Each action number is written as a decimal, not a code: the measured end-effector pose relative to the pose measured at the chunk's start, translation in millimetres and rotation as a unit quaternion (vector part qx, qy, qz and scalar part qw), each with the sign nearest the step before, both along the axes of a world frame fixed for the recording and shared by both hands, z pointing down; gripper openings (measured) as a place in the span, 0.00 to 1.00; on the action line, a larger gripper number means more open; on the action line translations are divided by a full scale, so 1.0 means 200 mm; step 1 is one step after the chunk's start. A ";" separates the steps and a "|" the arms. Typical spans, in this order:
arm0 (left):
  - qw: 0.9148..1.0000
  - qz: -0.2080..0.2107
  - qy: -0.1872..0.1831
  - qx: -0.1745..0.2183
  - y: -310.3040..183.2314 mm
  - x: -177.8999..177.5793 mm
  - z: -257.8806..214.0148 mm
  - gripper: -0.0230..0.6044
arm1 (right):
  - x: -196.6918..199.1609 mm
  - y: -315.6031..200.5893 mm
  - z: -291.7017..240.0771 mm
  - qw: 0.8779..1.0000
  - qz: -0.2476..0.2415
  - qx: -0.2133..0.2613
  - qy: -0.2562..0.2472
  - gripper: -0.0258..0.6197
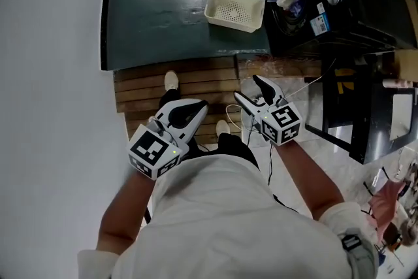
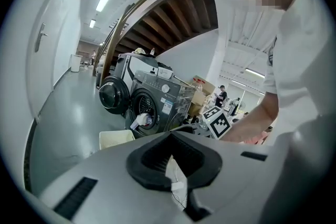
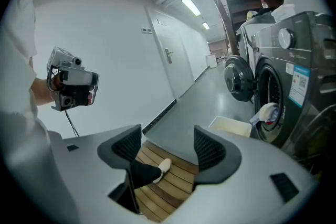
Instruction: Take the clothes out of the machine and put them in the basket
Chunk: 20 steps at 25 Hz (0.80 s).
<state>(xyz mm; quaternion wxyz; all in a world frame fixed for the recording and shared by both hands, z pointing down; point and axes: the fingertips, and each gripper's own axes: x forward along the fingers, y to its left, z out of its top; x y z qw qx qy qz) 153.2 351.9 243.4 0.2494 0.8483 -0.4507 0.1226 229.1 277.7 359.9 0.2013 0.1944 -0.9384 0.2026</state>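
**Operator:** Clothes (image 3: 266, 113) first. Where are they from my claws?

**Spotter:** They bulge out of the round mouth of the machine (image 3: 294, 86) as a pale bundle hanging over the lip of the drum. From your right claw (image 3: 168, 139) they lie ahead and off to its right. From your left claw (image 2: 171, 136) they lie ahead and a little to its left. They are well apart from both claws. The machine's door (image 3: 239, 78) is swung open, on the far side of the mouth from your right claw.

**Operator:** And the basket?

**Spotter:** The basket (image 3: 231, 126) is cream. It stands on the grey floor (image 3: 205, 97) just in front of the machine, below the clothes. You see it just past the right-hand finger of your right claw.

**Operator:** How do my claws stand?

**Spotter:** Your right claw is released, with its jaws wide apart. Through the gap you look down on wooden slats (image 3: 173, 181), your own dark leg (image 3: 140, 171) and a pale shoe (image 3: 164, 165). Your left claw is clenched, with its tips together. A thin white scrap (image 2: 176, 178) shows in the slit behind the tips, and I cannot tell what it is. You hold both claws close in front of your body, side by side, pointing towards the machine.
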 end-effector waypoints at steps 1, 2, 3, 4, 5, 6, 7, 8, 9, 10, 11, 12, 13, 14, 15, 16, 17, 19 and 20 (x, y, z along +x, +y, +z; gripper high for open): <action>1.000 0.010 0.006 0.000 -0.04 -0.04 0.01 0.03 | -0.03 -0.05 0.01 1.000 0.010 0.000 0.006 0.53; 1.000 0.023 0.014 0.000 -0.09 -0.08 0.02 0.03 | -0.06 -0.09 0.02 1.000 0.021 0.000 0.012 0.53; 0.999 0.036 0.021 0.001 -0.14 -0.12 0.02 0.03 | -0.09 -0.14 0.03 0.999 0.032 -0.001 0.018 0.53; 0.998 0.051 0.025 0.001 -0.19 -0.16 0.03 0.03 | -0.13 -0.20 0.04 0.999 0.043 -0.002 0.024 0.53; 0.997 0.067 0.027 0.001 -0.24 -0.21 0.04 0.03 | -0.18 -0.25 0.05 0.998 0.054 -0.002 0.029 0.53; 0.996 0.082 0.026 -0.001 -0.29 -0.26 0.04 0.03 | -0.23 -0.31 0.05 0.997 0.064 -0.004 0.034 0.53; 0.995 0.096 0.027 -0.003 -0.34 -0.32 0.05 0.03 | -0.29 -0.36 0.06 0.997 0.073 -0.005 0.039 0.53; 0.994 0.108 0.028 -0.006 -0.40 -0.38 0.05 0.03 | -0.35 -0.42 0.06 0.996 0.080 -0.006 0.046 0.53; 0.992 0.119 0.031 -0.008 -0.45 -0.45 0.04 0.03 | -0.42 -0.47 0.07 0.995 0.088 -0.007 0.052 0.53; 0.991 0.131 0.036 -0.010 -0.51 -0.51 0.02 0.03 | -0.48 -0.52 0.07 0.994 0.095 -0.010 0.059 0.53; 0.989 0.142 0.042 -0.013 -0.56 -0.58 0.00 0.03 | -0.54 -0.57 0.07 0.993 0.102 -0.013 0.065 0.53; 0.987 0.153 0.046 -0.016 -0.61 -0.65 -0.03 0.03 | -0.60 -0.61 0.07 0.991 0.111 -0.019 0.071 0.53; 0.985 0.165 0.048 -0.018 -0.65 -0.72 -0.06 0.03 | -0.65 -0.65 0.06 0.989 0.123 -0.026 0.075 0.53; 0.983 0.178 0.045 -0.019 -0.69 -0.78 -0.09 0.03 | -0.69 -0.70 0.05 0.987 0.137 -0.033 0.078 0.53; 0.980 0.192 0.041 -0.019 -0.73 -0.85 -0.11 0.03 | -0.73 -0.74 0.04 0.984 0.152 -0.039 0.082 0.53; 0.978 0.204 0.038 -0.020 -0.77 -0.91 -0.14 0.03 | -0.76 -0.79 0.03 0.981 0.167 -0.043 0.086 0.53; 0.976 0.215 0.035 -0.020 -0.81 -0.96 -0.16 0.03 | -0.79 -0.83 0.02 0.979 0.178 -0.046 0.090 0.53; 0.972 0.232 0.031 -0.022 -0.88 -1.03 -0.18 0.03 | -0.82 -0.91 0.01 0.974 0.196 -0.048 0.099 0.53; 0.970 0.240 0.031 -0.022 -0.92 -1.05 -0.19 0.03 | -0.83 -0.95 0.01 0.972 0.204 -0.049 0.104 0.53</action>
